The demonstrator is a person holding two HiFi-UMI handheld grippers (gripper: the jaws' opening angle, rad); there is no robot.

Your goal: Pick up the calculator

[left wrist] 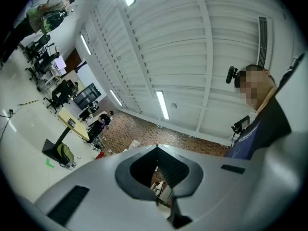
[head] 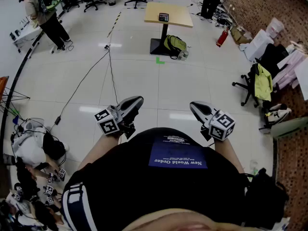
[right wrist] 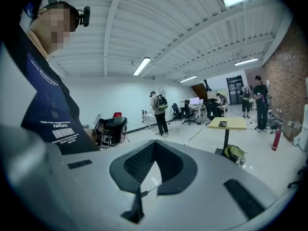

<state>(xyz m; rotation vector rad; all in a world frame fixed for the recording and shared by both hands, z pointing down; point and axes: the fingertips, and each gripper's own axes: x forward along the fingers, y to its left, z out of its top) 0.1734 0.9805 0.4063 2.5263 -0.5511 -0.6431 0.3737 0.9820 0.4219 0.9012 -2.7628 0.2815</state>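
While the person stands well back on the pale tiled floor, the left tool (head: 136, 101) and the right tool (head: 194, 106) are both clenched on nothing. The small dark calculator (head: 163, 17) lies flat on the yellow-topped pedestal bench (head: 182, 16) far across the room, nearer its left edge as the head view frames it. The likely slips are a foot catching the thin black cable (head: 111, 69), which only the head view shows, or clenched jaws nudging the calculator off an edge. The right gripper view shows the bench side-on, while the left gripper view mostly takes in the ceiling.
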